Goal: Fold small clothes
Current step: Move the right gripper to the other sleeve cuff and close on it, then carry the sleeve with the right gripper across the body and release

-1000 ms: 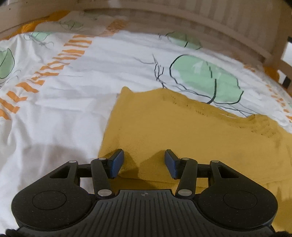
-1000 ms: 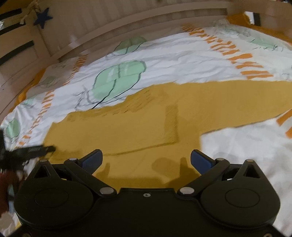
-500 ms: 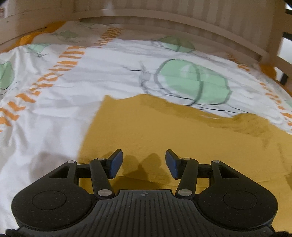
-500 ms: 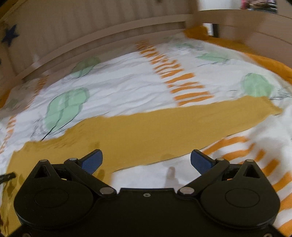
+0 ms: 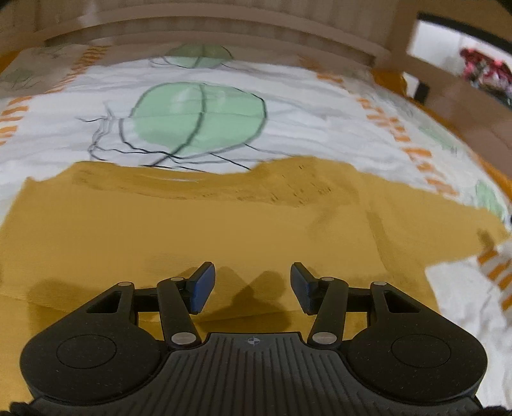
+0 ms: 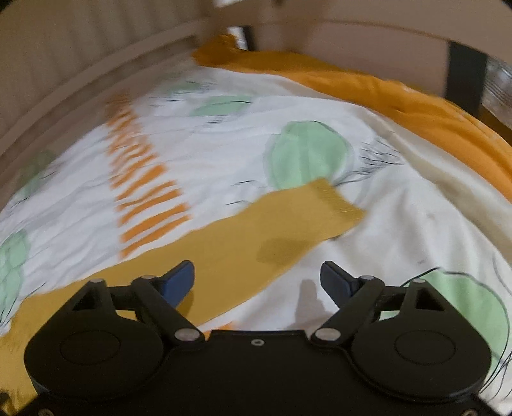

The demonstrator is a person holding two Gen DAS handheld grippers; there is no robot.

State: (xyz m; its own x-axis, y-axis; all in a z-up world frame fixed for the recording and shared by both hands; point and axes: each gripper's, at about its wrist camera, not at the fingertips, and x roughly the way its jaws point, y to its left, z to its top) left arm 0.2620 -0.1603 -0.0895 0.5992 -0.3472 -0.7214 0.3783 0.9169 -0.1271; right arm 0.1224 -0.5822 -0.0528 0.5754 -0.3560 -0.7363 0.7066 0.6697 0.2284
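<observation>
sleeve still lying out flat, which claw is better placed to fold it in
Right. The right claw hangs open just above the sleeve, cuff ahead. The left claw is over the sweater body.

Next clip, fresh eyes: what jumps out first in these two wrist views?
The mustard-yellow knit top dominates, spread flat across the lower half of the left view, with one long sleeve stretching out over the bed in the right view. Under it lies a white bedsheet printed with green leaves and orange dashes, ringed by a pale wooden bed frame. Both the left gripper and the right gripper hang open and empty above the fabric.
</observation>
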